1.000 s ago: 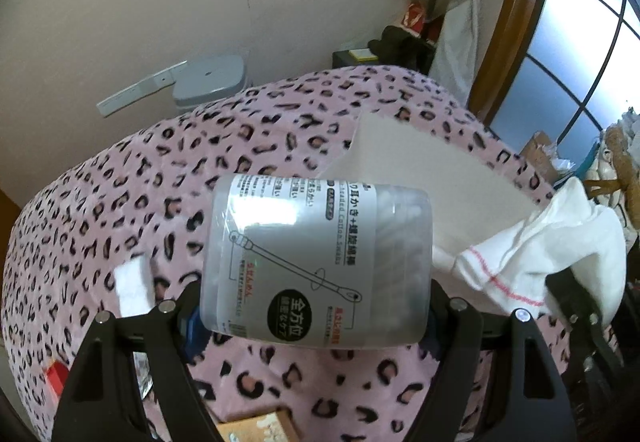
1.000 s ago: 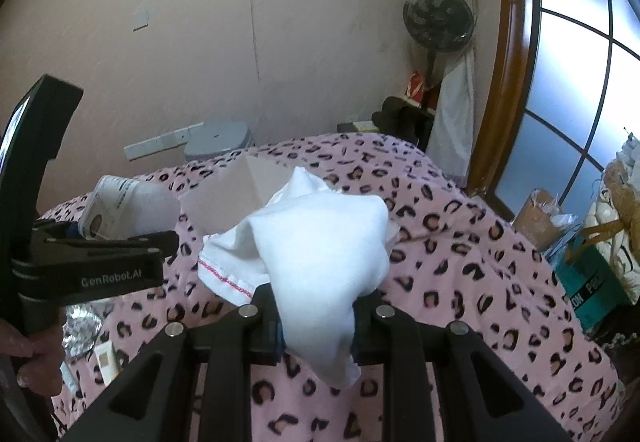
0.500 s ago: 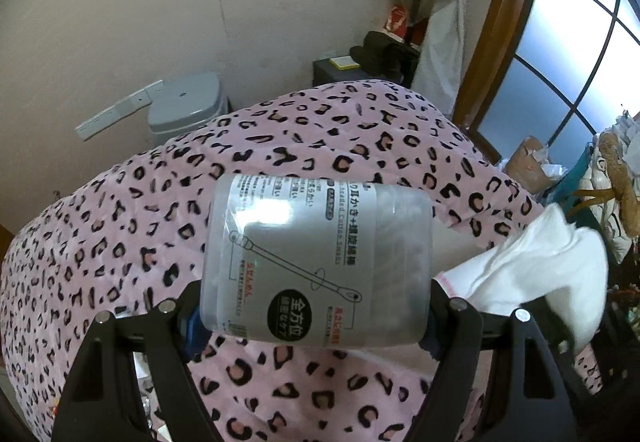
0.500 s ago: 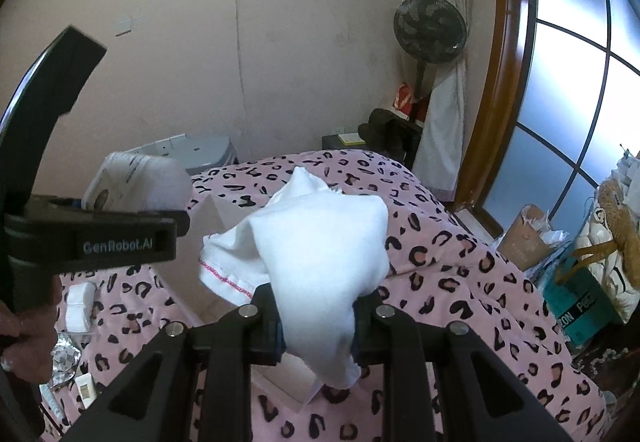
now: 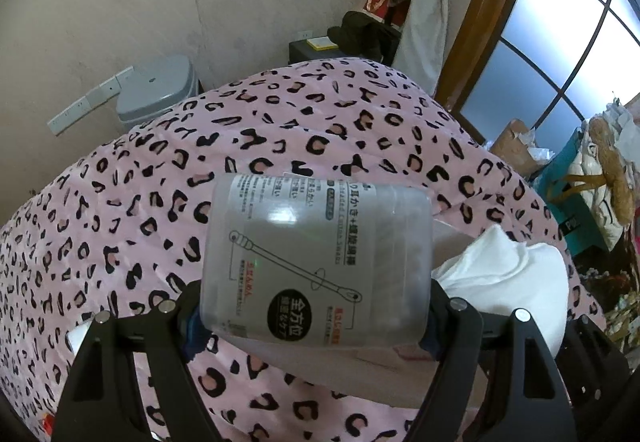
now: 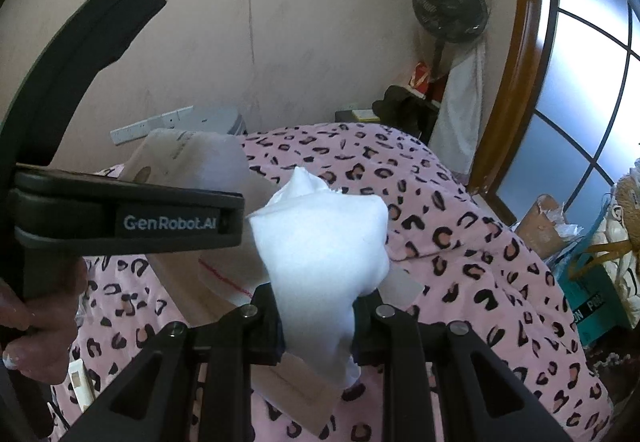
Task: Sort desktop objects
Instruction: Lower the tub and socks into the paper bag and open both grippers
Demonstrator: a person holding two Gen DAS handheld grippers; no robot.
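Right now both my tongs are loaded and held above the pink leopard-print quilt (image 5: 280, 145). My left gripper (image 5: 312, 306) is clamped on the clear plastic tub of cotton swabs with a printed label (image 5: 316, 262), its long axis lying crosswise between the two fingers, so it sits on its side, not upright. My right gripper (image 6: 316, 306) is pinched narrow on the bunched white cloth with a red stitched edge (image 6: 324, 242), which puffs up ahead of the fingers and droops below them.

What the next move turns on is the pale cardboard box (image 6: 192, 161): in the right wrist view it lies ahead and to the left of the cloth, largely behind my left tool, and in the left wrist view a pale panel of it shows just below and right of the tub. So the left gripper looks the nearer to it (though I cannot see the opening).
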